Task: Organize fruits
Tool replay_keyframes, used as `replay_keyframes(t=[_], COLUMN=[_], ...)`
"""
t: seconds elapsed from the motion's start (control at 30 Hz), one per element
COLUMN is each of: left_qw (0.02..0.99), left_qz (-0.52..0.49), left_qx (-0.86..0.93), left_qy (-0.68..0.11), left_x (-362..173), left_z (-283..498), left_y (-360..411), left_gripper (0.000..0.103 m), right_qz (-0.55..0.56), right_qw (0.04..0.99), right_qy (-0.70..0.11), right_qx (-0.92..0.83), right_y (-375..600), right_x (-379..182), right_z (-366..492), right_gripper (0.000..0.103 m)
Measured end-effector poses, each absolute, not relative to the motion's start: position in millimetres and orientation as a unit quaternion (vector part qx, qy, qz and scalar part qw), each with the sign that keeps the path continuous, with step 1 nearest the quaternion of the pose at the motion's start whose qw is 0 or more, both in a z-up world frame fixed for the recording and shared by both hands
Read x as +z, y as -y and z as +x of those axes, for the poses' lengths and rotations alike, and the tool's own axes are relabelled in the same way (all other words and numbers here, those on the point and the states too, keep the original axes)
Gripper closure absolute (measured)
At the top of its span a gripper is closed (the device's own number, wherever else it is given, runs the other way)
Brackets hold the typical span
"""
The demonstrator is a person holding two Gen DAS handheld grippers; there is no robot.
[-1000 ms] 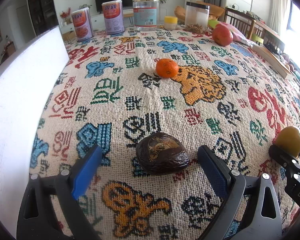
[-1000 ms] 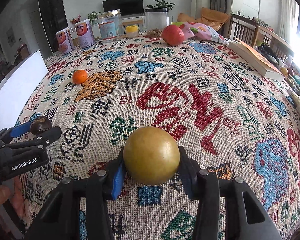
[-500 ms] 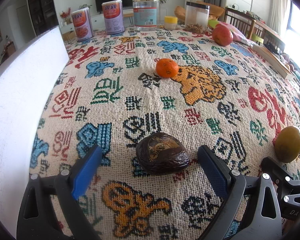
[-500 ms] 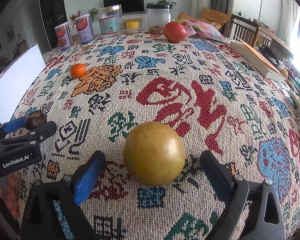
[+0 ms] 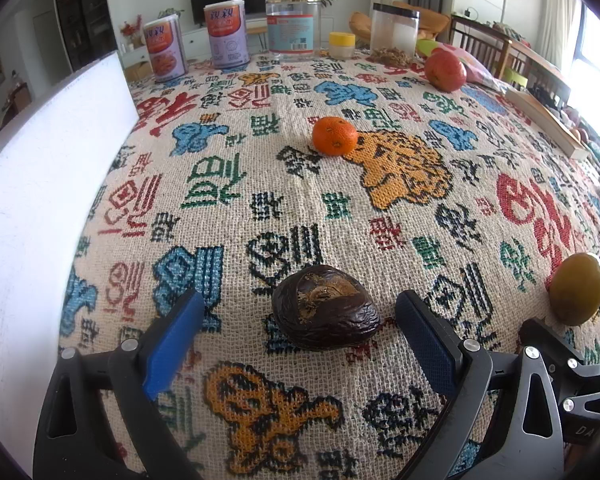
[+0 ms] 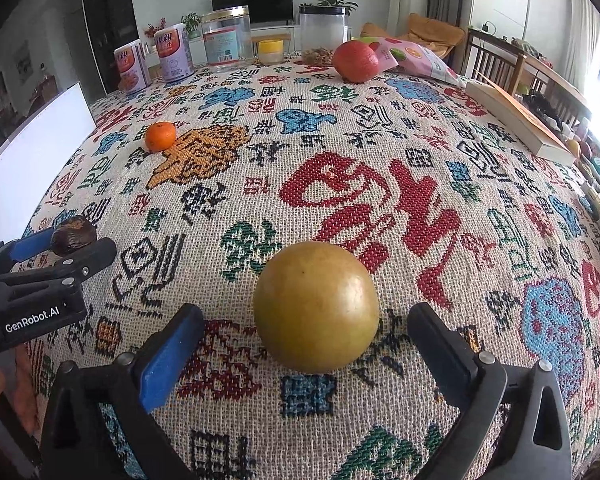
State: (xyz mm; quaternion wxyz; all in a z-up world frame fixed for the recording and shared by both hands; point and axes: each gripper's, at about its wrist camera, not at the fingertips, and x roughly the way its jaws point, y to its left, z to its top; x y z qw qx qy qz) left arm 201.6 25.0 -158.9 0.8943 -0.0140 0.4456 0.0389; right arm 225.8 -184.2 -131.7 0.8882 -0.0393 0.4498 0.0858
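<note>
Two handheld grippers rest at the near edge of a table draped in a woven cloth (image 6: 340, 184) patterned with red, blue, green and black Chinese characters. The right gripper (image 6: 304, 344) stands wide open, its blue-padded fingers (image 6: 168, 356) flanking a round yellow-green fruit (image 6: 316, 306) that sits on the cloth between them, with gaps showing on both sides. The left gripper (image 5: 300, 332) is likewise spread wide around a dark, wrinkled brown fruit (image 5: 326, 312), touching it on neither side; in the right wrist view its black body carries the white lettering "GenRobot.AI". A small orange mandarin (image 5: 334, 136) lies toward the middle of the table beside a woven orange motif, and a larger red-orange fruit (image 6: 355, 61) sits near the far edge, just beside a pink snack bag (image 6: 412, 58). Along the far edge stand two purple-and-orange tins (image 5: 226, 34) with Chinese characters on their labels, a clear jar with a blue label and barcode (image 5: 292, 26), a small yellow-lidded tub (image 5: 341, 44) and a black-lidded clear canister (image 5: 394, 30). A book (image 6: 516, 120) lies along the right edge, and a white board (image 5: 32, 184) stands along the left edge.
</note>
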Motion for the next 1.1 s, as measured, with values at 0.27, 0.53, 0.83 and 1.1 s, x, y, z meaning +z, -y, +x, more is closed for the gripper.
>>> replay_keyframes(t=[0.27,0.53,0.83,1.1], left_qw=[0.894,0.9,0.895,0.894], left_qz=[-0.017,-0.101,0.005,0.002], left_qx=[0.038,-0.048,-0.002,-0.001], left_qy=[-0.445,-0.422,-0.446,-0.447], left_x=[-158.6,-153.1,-159.5,-159.7], left_z=[201.4,172.2,178.4,178.4], left_y=[-24.8,-53.3,-20.6,-26.1], left_gripper=[0.005,0.006,0.005,0.004], right_qz=[-0.039,0.122,0.034,-0.008], right_qw=[0.888,0.9,0.901,0.894], right_qy=[-0.45,-0.404,-0.423,-0.442], right_qx=[0.086,0.11,0.089,0.08], right_y=[183.6,236.1,205.2,194.2], right_x=[-131.7,-119.5,-123.3,-130.1], right_z=[225.9,213.8,215.3,218.5], right_gripper=[0.001,0.002,0.002,0.001])
